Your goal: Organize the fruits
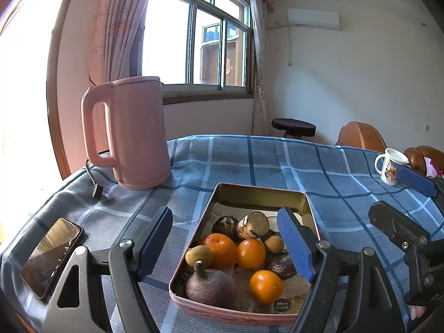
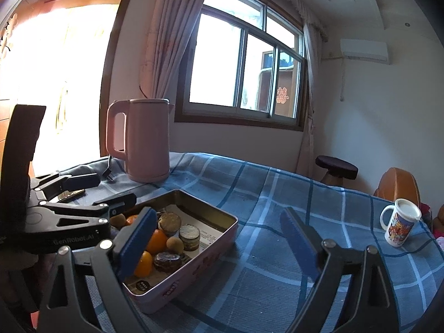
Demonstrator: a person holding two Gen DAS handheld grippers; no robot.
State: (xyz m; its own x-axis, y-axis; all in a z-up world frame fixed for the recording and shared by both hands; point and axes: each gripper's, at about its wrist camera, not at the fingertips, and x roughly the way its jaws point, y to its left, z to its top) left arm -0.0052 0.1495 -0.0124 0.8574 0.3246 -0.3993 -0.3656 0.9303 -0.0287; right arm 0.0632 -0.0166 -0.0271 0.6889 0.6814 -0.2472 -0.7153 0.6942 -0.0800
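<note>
A pink rectangular tin (image 1: 310, 208) (image 2: 227, 230) sits on the blue checked tablecloth. It holds oranges (image 1: 251, 253) (image 2: 156, 241), a small brown fruit (image 1: 198, 255), a dark purple fruit with a stem (image 1: 211, 285), dark round fruits (image 1: 225, 224) and a cut brown piece (image 1: 254, 224). My left gripper (image 1: 226, 245) is open and empty, its fingers on either side of the tin's near half. My right gripper (image 2: 222, 245) is open and empty, just right of the tin. The right gripper's blue pad also shows in the left wrist view (image 1: 415, 180).
A pink electric kettle (image 1: 130, 133) (image 2: 144, 141) with its cord stands at the back left. A phone (image 1: 51, 255) lies at the left near the table edge. A printed white mug (image 1: 391, 166) (image 2: 399, 223) stands at the right. Chairs and a stool stand beyond the table.
</note>
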